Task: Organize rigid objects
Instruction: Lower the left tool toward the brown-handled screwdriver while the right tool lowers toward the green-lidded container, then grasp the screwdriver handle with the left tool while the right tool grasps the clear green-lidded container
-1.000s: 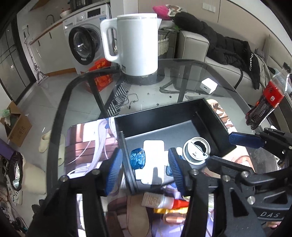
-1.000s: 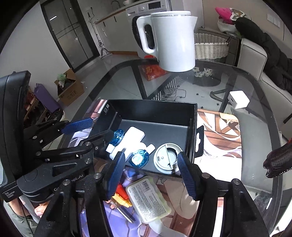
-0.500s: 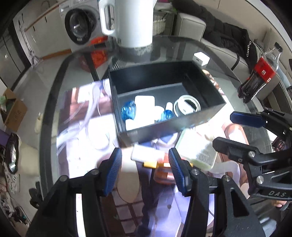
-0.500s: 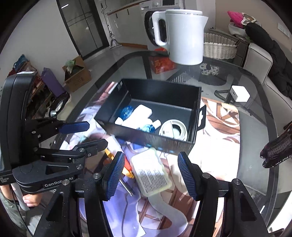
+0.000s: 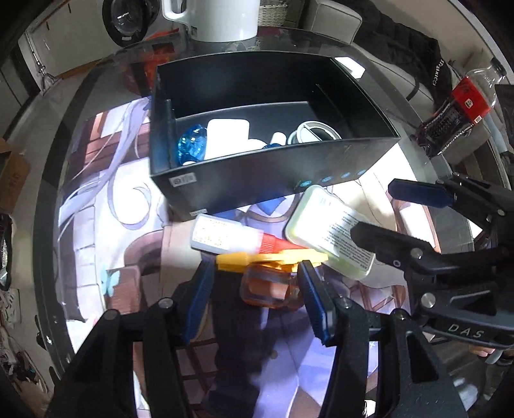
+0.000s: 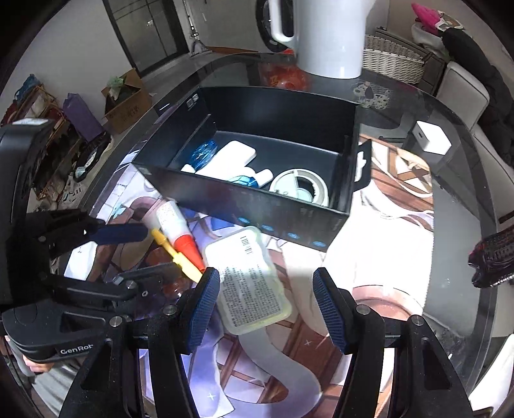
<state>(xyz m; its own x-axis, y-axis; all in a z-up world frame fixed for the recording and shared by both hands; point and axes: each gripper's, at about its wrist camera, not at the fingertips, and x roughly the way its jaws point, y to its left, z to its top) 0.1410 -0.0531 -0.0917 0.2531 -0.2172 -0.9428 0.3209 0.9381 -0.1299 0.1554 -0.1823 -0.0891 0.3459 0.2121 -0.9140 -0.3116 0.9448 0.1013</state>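
A black open box (image 5: 257, 180) (image 6: 244, 199) holds blue pieces, a white block and a round white lid. In front of it on the printed mat lie a white tube with a red cap (image 5: 225, 236) (image 6: 175, 228), a yellow tool (image 5: 270, 257) (image 6: 180, 257) with an orange see-through part (image 5: 273, 289), and a pale flat case with a label (image 5: 327, 231) (image 6: 247, 279). My left gripper (image 5: 257, 302) (image 6: 160, 249) stands open astride the orange part, not pressing it. My right gripper (image 6: 266, 305) (image 5: 372, 207) is open over the pale case, which lies nearer its left finger.
A white kettle (image 5: 218, 19) (image 6: 327, 35) stands behind the box on the glass table. A dark cola bottle (image 5: 456, 112) (image 6: 491, 260) lies at the right edge, and a white cube charger (image 6: 430, 138) sits right of the box. A sofa with a black coat is beyond.
Both grippers have tipped downward and sunk from over the box to the loose items in front of it. The jaw gaps look the same. Nothing was taken hold of.
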